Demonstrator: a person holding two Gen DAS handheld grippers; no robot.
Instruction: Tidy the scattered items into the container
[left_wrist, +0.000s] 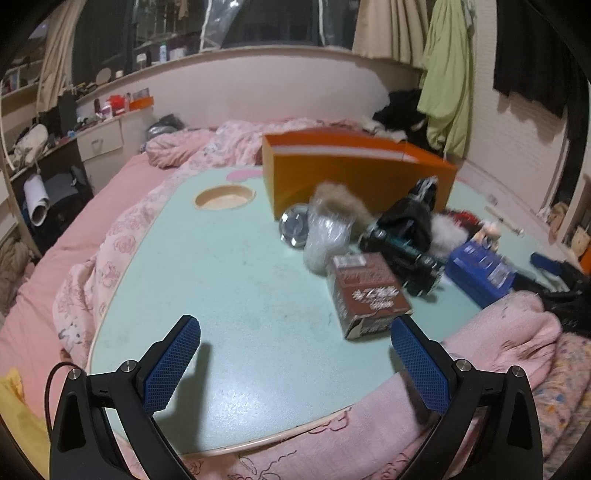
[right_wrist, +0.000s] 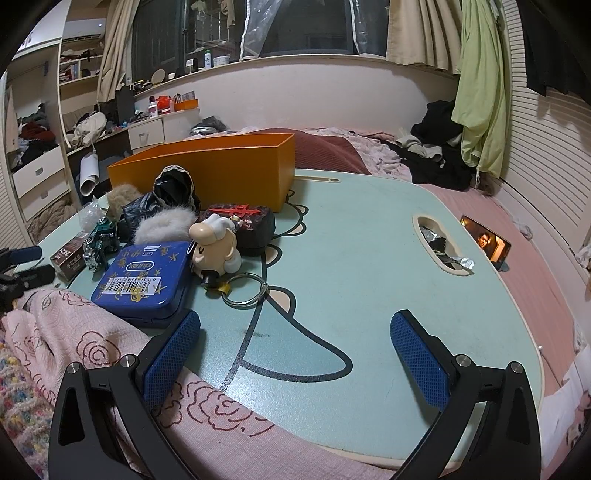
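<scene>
Several loose items crowd one patch of the pale green desk (right_wrist: 369, 236), just in front of the orange box (right_wrist: 221, 166), which stands open-topped at the desk's far edge. In the right wrist view the pile sits at ten o'clock from the fingers: a blue tin (right_wrist: 142, 280) nearest, a cream toy figure (right_wrist: 216, 243) touching its far corner, a metal key ring (right_wrist: 245, 290) beside the toy, a dark case with a red mark (right_wrist: 245, 221) behind it, a white fluffy scrunchie (right_wrist: 162, 223), a black bag (right_wrist: 171, 192) and a brown carton (right_wrist: 70, 258). In the left wrist view the same carton (left_wrist: 369, 291) lies at one o'clock, close to the right finger (left_wrist: 419, 365), with a clear plastic bag (left_wrist: 327, 232) and a round shiny lid (left_wrist: 295, 225) beyond it. Both the left gripper (left_wrist: 295, 332) and the right gripper (right_wrist: 295, 328) hover with fingers spread wide, holding nothing. Pink bedding (right_wrist: 74, 339) laps over the desk's near edge.
</scene>
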